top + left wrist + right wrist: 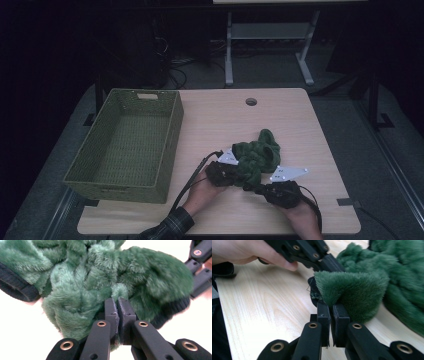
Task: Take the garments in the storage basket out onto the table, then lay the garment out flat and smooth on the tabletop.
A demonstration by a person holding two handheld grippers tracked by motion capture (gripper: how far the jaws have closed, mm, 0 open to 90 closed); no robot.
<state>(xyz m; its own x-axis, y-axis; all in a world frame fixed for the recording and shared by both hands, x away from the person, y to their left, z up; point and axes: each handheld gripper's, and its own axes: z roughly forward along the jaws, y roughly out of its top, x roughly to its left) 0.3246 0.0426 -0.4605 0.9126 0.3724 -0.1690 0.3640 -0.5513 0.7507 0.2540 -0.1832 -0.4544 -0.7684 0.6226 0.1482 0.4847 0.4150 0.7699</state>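
A green plush garment [257, 152] with black ribbed cuffs lies bunched on the wooden table [220, 115], right of centre. My left gripper [238, 175] is at the garment's near left edge, and in the left gripper view its jaws [117, 302] are shut on a tuft of the green pile [100, 277]. My right gripper [251, 188] comes in from the near right. Its jaws [331, 306] are pinched on a folded edge of the garment [354, 290] by a black hem. The left gripper [312, 253], held in a hand, sits just beyond that fold.
A green woven basket [115, 187] with nothing in it stands on the left half of the table. A round cable hole [251, 101] lies near the far edge. Bare wood stretches behind and to the right of the garment. Beyond the table stands a white frame [229, 50].
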